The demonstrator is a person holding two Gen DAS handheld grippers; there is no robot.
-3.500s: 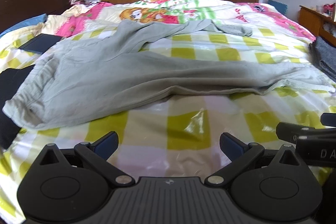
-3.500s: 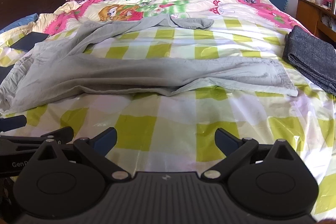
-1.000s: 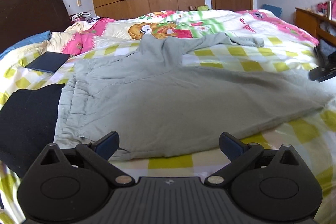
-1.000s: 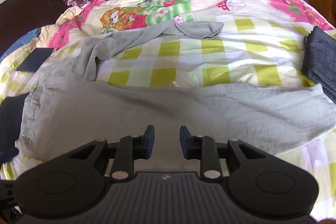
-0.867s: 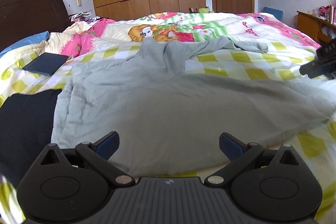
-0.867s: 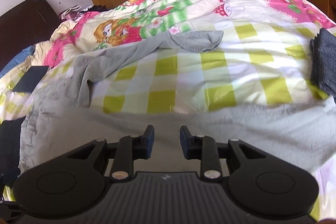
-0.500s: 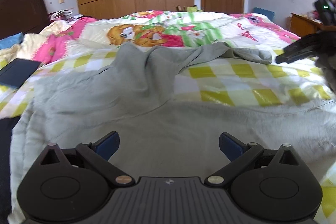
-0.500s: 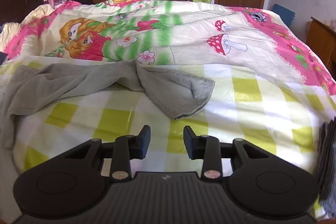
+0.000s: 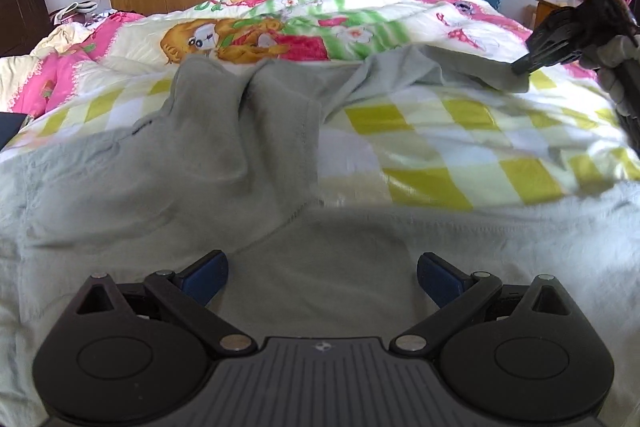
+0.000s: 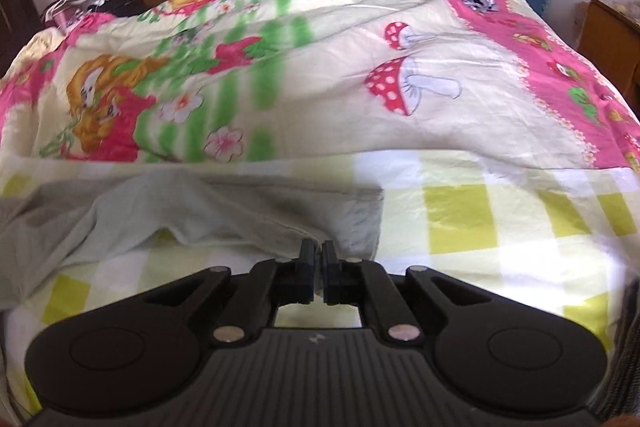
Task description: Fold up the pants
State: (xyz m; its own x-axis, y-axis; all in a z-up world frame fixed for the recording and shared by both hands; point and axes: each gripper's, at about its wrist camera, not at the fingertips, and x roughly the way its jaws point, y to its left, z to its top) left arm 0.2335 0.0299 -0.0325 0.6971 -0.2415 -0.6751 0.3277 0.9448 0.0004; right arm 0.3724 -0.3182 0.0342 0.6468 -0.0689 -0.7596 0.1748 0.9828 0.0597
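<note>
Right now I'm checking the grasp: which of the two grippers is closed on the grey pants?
The right gripper, pinching the grey pants' far leg hem; the left gripper is wide open.

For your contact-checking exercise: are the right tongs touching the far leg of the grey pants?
Touching. In the right wrist view, the right tongs are shut on the pants hem.

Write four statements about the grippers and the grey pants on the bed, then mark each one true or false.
1. The right hand-held gripper is shut on the far leg cuff of the pants. True.
2. The left hand-held gripper is clamped on the waistband. False: its jaws stand wide apart above the fabric, holding nothing.
3. The pants lie on a checked sheet. True.
4. The two legs lie stacked, one on the other. False: they are spread apart, with sheet showing between.
</note>
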